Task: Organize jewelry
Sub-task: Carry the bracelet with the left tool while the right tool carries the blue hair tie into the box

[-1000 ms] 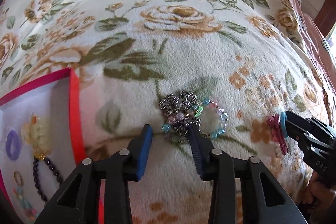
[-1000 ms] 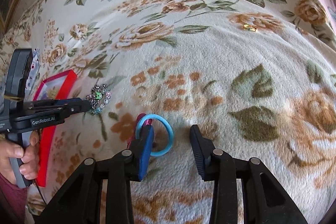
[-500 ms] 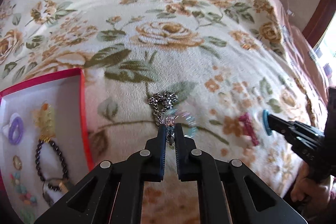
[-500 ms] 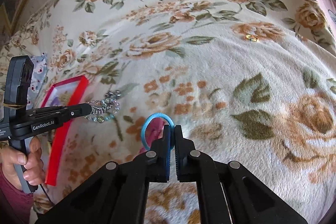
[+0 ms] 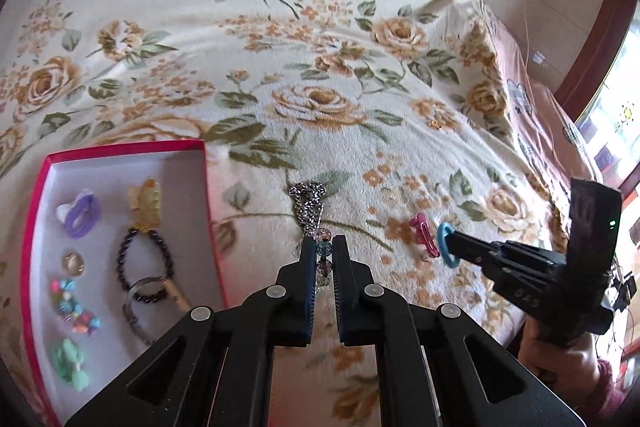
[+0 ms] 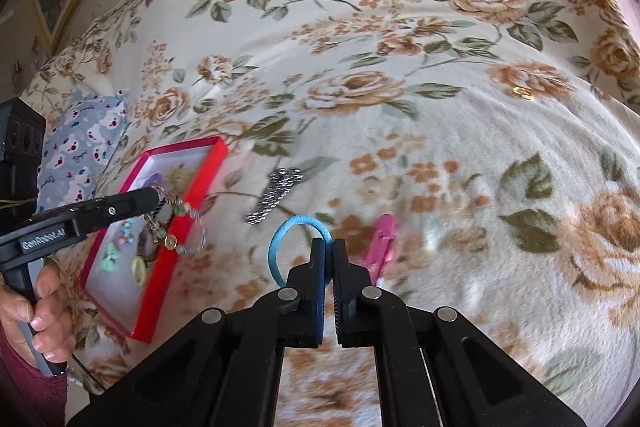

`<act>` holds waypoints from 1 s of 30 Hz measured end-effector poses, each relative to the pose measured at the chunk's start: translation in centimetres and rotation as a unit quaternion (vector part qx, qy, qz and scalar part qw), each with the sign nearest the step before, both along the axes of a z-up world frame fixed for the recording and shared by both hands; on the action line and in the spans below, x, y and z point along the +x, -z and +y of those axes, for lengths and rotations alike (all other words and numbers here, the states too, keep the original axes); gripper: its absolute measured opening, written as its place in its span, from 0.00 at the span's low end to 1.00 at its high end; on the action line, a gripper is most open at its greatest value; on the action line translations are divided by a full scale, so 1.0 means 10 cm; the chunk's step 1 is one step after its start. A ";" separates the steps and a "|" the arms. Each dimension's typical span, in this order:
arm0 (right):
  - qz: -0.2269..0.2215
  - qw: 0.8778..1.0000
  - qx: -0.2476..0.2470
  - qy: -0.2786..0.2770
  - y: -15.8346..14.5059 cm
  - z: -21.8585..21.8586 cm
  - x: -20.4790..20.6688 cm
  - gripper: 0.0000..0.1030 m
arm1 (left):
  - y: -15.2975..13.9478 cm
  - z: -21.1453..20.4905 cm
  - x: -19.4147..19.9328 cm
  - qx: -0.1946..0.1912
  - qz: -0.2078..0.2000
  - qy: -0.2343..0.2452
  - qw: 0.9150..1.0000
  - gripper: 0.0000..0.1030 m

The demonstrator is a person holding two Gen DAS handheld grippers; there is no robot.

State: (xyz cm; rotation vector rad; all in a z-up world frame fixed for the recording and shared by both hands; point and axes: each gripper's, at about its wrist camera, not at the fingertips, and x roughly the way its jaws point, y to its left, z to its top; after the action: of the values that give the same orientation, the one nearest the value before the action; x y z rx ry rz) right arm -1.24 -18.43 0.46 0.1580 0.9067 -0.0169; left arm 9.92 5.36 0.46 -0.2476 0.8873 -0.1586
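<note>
Fingers of both grippers, open a second ago, now pinch: left gripper [image 5: 323, 247] a pastel glass-bead bracelet [image 6: 182, 223], right gripper [image 6: 329, 251] a blue elastic hair-tie ring [image 6: 285, 231], both lifted.

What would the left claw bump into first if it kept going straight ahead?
Probably the silver chain lying on the blanket just past the left claw, which grips a beaded bracelet; depth is unclear.

A home bedroom. A flowered blanket [image 5: 320, 67] covers a wide bed, with a small patterned pillow [image 6: 80, 143] at its edge. A window [image 5: 616, 115] stands beside it.
</note>
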 end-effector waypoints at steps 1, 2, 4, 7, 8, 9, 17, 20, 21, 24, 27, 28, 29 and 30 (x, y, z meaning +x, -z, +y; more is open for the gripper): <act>0.000 1.000 0.000 -0.004 0.00 0.04 0.00 0.03 | -0.02 0.02 -0.05 0.000 -0.002 -0.002 1.000 0.06; 0.000 1.000 0.001 -0.008 0.00 0.08 0.00 0.03 | -0.04 0.05 -0.11 -0.001 -0.004 -0.005 1.000 0.06; 0.001 1.000 0.003 -0.019 0.00 0.18 0.00 0.03 | -0.08 0.12 -0.23 -0.003 -0.007 -0.012 1.000 0.06; 0.003 0.999 0.004 -0.032 0.02 0.31 0.01 0.03 | -0.12 0.22 -0.37 -0.006 -0.008 -0.021 1.000 0.06; 0.004 0.999 0.005 -0.037 0.03 0.36 0.02 0.03 | -0.14 0.26 -0.44 -0.007 -0.008 -0.026 1.000 0.06; 0.005 0.999 0.006 -0.041 0.04 0.40 0.03 0.03 | -0.15 0.30 -0.47 -0.007 -0.009 -0.030 0.999 0.06; 0.017 0.996 0.012 -0.088 0.13 0.81 0.11 0.03 | -0.26 0.62 -0.84 -0.013 -0.013 -0.066 0.998 0.06; 0.022 0.994 0.012 -0.110 0.16 1.00 0.14 0.03 | -0.26 0.68 -0.94 -0.012 -0.011 -0.074 0.997 0.06; 0.024 0.993 0.012 -0.116 0.17 1.05 0.15 0.03 | -0.25 0.71 -0.96 -0.012 -0.010 -0.076 0.997 0.06; 0.028 0.991 0.013 -0.134 0.20 1.20 0.17 0.03 | -0.23 0.78 -1.03 -0.017 -0.007 -0.083 0.996 0.06; 0.033 0.988 0.013 -0.152 0.23 1.36 0.19 0.03 | -0.21 0.85 -1.10 -0.021 -0.003 -0.089 0.996 0.06; 0.035 0.987 0.013 -0.158 0.24 1.40 0.19 0.03 | -0.21 0.87 -1.12 -0.021 -0.002 -0.092 0.996 0.06; 0.037 0.986 0.013 -0.165 0.26 1.46 0.20 0.03 | -0.20 0.89 -1.14 -0.022 -0.001 -0.094 0.995 0.06; 0.039 0.984 0.012 -0.171 0.27 1.51 0.20 0.03 | -0.19 0.91 -1.15 -0.023 0.000 -0.096 0.995 0.06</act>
State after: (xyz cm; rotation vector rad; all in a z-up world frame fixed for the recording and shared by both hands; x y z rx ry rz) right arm 0.71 -3.30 -2.25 0.0231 1.0037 0.3081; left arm -1.59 14.49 2.38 -0.3737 0.8561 -0.0005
